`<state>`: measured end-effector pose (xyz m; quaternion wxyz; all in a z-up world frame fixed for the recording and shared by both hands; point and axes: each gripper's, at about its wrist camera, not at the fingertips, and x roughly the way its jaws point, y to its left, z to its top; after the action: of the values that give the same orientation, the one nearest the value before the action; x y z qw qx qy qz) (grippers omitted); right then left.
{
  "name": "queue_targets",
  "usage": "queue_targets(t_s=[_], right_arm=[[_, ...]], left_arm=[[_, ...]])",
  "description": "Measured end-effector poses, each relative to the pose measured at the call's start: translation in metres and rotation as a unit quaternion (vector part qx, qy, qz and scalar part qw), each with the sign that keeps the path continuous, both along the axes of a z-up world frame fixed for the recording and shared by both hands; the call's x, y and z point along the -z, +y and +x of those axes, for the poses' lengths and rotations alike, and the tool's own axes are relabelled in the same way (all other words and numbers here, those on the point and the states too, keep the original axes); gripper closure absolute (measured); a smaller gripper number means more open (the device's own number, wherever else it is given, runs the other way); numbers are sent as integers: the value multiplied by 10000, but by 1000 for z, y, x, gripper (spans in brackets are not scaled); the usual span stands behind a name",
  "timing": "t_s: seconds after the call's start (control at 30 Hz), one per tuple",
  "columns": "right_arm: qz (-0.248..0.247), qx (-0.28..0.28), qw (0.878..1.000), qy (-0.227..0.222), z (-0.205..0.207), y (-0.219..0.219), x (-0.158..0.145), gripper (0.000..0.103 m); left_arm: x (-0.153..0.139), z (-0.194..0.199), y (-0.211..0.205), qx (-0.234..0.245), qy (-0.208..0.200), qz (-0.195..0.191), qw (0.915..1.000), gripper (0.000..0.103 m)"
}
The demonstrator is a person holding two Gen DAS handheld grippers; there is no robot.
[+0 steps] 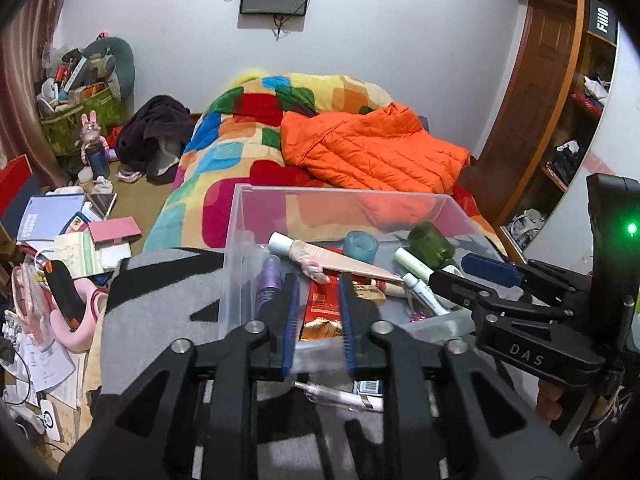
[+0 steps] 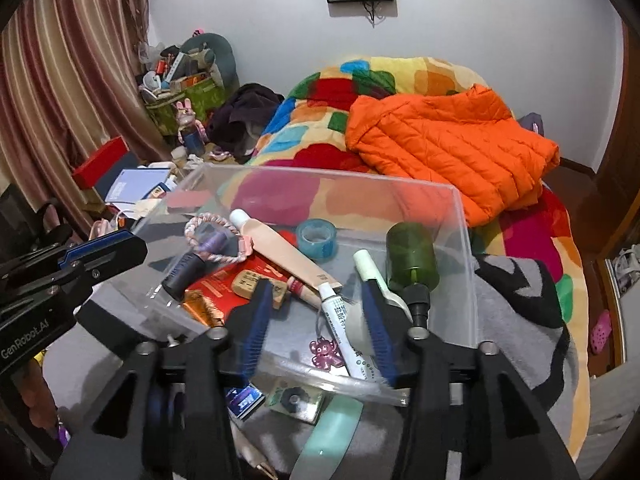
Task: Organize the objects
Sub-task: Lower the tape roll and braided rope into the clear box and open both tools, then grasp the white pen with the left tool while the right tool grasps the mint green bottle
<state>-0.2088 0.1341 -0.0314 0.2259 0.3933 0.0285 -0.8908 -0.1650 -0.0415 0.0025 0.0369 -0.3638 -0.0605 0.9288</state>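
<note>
- Both grippers, left gripper and right gripper, jaws apart, holding nothing, over clear box.
- Loose mint band lies below right gripper, outside box; right is nearer.

the clear box is open on top, so entry from above is free, but its see-through walls block any sideways approach. inside, the green bottle fills the right corner, and the beige tube, tape roll and red packet crowd the left and middle. a bare patch of floor lies near the pink charm. the left claw hangs just beside the box's left wall.
</note>
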Motion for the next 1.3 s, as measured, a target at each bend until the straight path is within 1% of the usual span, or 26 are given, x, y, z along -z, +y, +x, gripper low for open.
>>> queue_targets(t_s=[0.03,0.07,0.17,0.27,0.33,0.4,0.47,0.57,0.63,0.7,0.77,0.83,0.93,1.0,1.07,1.13,1.2,1.23,1.3], right_arm=[[-15,-12,10000,39,2,1,-3,57],[-24,-16,10000,66,4,2,-5,57],[-80,-17,9998,166,13,8,-14,57],[-154,8,9996,224,24,18,-20,56],[-151,44,9995,259,32,25,-21,56],[-79,78,9995,294,40,30,-20,56],[22,125,9994,313,48,35,-15,55],[161,169,9995,221,57,41,-2,52],[205,163,9996,66,60,46,10,52],[236,169,9995,-95,59,48,21,52],[264,124,9992,-255,58,49,32,52],[283,89,9988,-378,56,47,41,52],[249,-42,9981,-554,53,42,51,52],[237,-121,9979,-595,52,38,55,51],[314,-132,9975,-614,51,34,59,50],[411,-122,9974,-576,52,32,62,50],[438,-121,9976,-531,54,33,61,50],[446,-98,9976,-513,55,35,61,50],[416,-82,9977,-524,56,39,61,51]], left_arm=[[-3,5,1,32,59,-7,10000,74],[-5,7,2,52,89,-16,9999,71],[-9,22,10,167,196,-123,9996,52],[-6,32,16,274,118,-119,9995,45],[1,37,21,323,-13,-58,9995,39],[11,39,27,340,-157,-27,9993,37],[25,38,35,306,-354,-43,9989,37],[47,31,45,174,-771,66,9968,37],[62,25,51,61,-1043,240,9942,37],[71,21,54,-70,-1227,313,9919,37],[76,20,57,-186,-1275,253,9913,36],[78,21,62,-221,-1265,80,9917,36],[79,25,65,-133,-1232,-76,9923,37],[78,30,59,-119,-1234,-81,9923,37],[76,35,48,-43,-1288,91,9916,37],[75,44,39,12,-1351,102,9908,40],[74,55,33,35,-1359,-30,9907,43],[74,61,30,51,-1392,-187,9901,47],[74,68,28,70,-1384,-325,9898,47]])
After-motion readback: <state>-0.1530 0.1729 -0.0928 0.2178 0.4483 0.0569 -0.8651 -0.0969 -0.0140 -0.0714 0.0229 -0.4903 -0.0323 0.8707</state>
